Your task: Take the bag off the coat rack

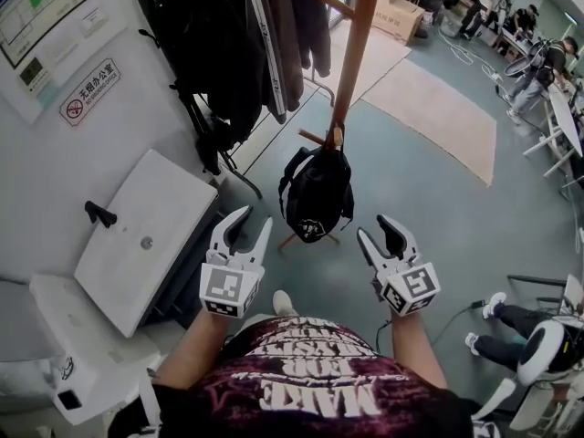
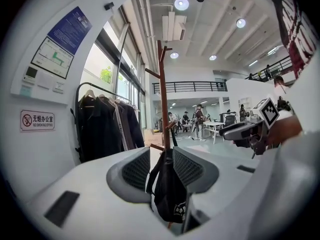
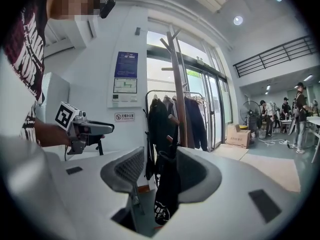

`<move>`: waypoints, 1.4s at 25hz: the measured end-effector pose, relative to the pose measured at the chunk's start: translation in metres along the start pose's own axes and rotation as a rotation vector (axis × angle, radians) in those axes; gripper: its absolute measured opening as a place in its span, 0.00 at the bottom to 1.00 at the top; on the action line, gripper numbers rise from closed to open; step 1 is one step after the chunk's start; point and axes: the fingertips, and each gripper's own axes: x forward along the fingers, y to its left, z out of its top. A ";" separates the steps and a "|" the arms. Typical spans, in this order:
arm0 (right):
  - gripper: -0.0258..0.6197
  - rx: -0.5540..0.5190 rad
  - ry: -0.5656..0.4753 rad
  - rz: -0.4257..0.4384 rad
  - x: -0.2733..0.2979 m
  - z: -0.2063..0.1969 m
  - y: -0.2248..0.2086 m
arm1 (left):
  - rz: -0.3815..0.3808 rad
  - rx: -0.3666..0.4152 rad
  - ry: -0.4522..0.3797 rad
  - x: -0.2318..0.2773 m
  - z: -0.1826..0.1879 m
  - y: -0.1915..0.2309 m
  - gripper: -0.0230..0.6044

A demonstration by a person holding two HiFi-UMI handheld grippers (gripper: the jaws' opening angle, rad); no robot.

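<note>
A white slanted cabinet [image 1: 137, 235] stands just outside the left gripper [image 1: 255, 219], with a no-smoking sign [image 1: 89, 91] on the wall beyond it and a rail of dark coats [image 1: 228, 44] further ahead and to that claw's left. The left gripper is held out from the person's forearm, its jaws spread wide with nothing touching them. In the left gripper view the gap between them frames the black bag [image 1: 317, 194], which hangs ahead of the tips and clear of both jaws. The bag sits forward of the two claws and between them, to the inner side of each. It hangs low on the brown wooden coat rack [image 1: 351, 53], apparently by its top loop from a short lower peg, though the catch point is too small to read with certainty. White print shows near the bag's bottom. The right gripper [image 1: 374, 228] is level with its partner, its jaws also wide apart and empty. Its own view lines the bag and the rack's pole up in the opening, still short of contact. Beyond this claw's outer side, a seated person's legs and white shoes [image 1: 493, 304] rest on the grey-green floor [image 1: 438, 208].
</note>
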 end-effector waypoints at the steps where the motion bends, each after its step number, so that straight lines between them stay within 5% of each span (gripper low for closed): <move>1: 0.35 -0.001 -0.002 -0.005 0.002 0.002 -0.001 | -0.004 0.001 0.001 0.003 0.001 0.003 0.25; 20: 0.33 -0.014 0.015 -0.068 0.026 0.016 -0.011 | -0.117 -0.009 0.000 0.054 0.007 0.020 0.25; 35: 0.32 -0.004 0.019 0.091 0.101 0.025 -0.039 | -0.048 -0.010 0.008 0.096 0.019 0.045 0.25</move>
